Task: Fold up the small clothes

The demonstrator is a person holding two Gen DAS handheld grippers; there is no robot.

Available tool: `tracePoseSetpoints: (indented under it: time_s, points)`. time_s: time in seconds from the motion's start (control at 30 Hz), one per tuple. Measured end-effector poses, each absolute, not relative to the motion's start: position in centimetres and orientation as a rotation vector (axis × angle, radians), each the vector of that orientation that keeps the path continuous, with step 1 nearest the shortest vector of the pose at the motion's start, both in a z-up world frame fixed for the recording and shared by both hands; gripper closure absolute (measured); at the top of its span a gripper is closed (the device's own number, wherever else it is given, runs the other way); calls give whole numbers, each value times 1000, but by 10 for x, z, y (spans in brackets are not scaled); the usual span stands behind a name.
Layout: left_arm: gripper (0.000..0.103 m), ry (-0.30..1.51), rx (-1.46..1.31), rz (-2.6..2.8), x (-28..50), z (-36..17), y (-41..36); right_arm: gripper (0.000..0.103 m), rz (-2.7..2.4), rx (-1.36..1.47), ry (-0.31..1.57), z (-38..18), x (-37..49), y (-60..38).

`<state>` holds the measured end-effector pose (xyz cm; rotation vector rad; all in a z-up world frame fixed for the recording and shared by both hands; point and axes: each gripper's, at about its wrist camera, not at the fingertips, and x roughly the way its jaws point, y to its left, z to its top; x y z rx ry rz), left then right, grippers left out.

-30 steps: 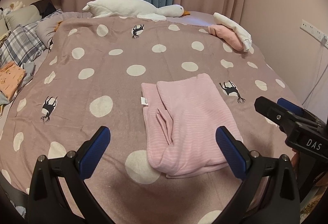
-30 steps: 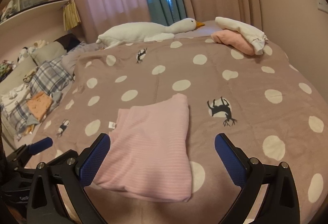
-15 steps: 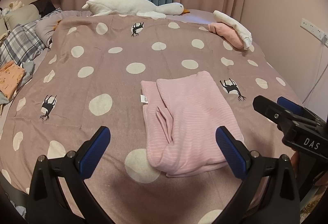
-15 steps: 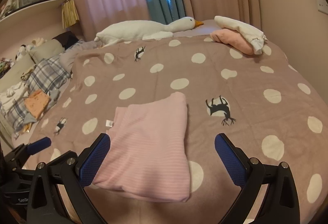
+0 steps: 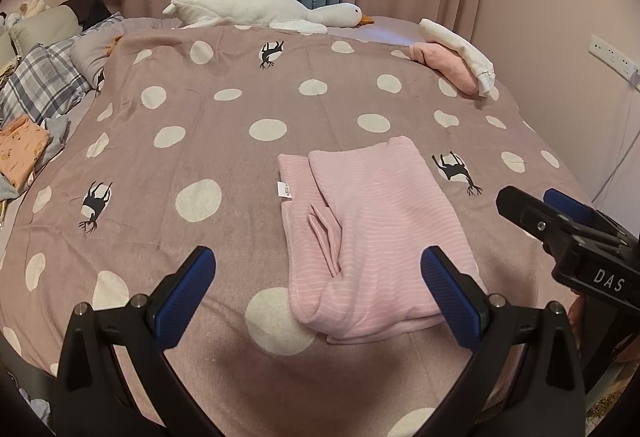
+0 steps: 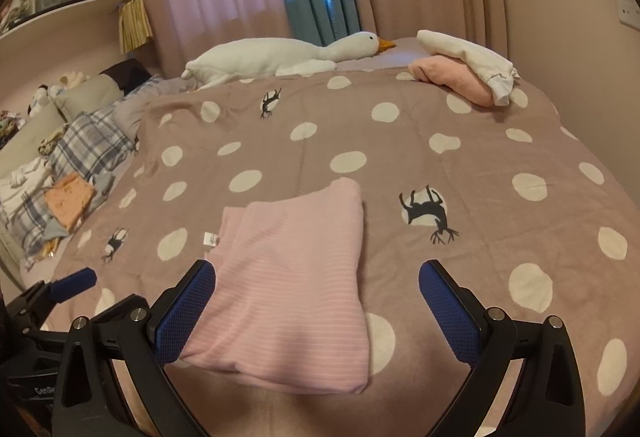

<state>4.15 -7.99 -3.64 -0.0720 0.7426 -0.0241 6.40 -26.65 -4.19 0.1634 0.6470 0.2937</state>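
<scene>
A folded pink striped garment [image 5: 372, 233] lies on the brown polka-dot blanket [image 5: 200, 125], with a white label at its left edge. It also shows in the right wrist view [image 6: 292, 285]. My left gripper [image 5: 318, 289] is open and empty, held above the garment's near edge. My right gripper [image 6: 318, 305] is open and empty, also over the garment's near end. The right gripper shows at the right of the left wrist view [image 5: 568, 225]. The left gripper shows at the lower left of the right wrist view [image 6: 60, 289].
A white goose plush [image 5: 260, 7] lies at the far edge of the bed. Folded pink and white clothes [image 5: 456, 61] sit at the far right. Plaid pillows [image 5: 36, 89] and an orange garment [image 5: 20, 149] lie at the left. A wall is close on the right.
Both grippers have pulled back slightly from the garment and stay open. The garment has not moved.
</scene>
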Motion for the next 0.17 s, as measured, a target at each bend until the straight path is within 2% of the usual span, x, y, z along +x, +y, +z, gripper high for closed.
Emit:
tracePoseSetpoints:
  time_s: [0.17]
  points:
    - [0,741,-72,-23,41,-36,-80,2,297,164,649,-44,65,-268]
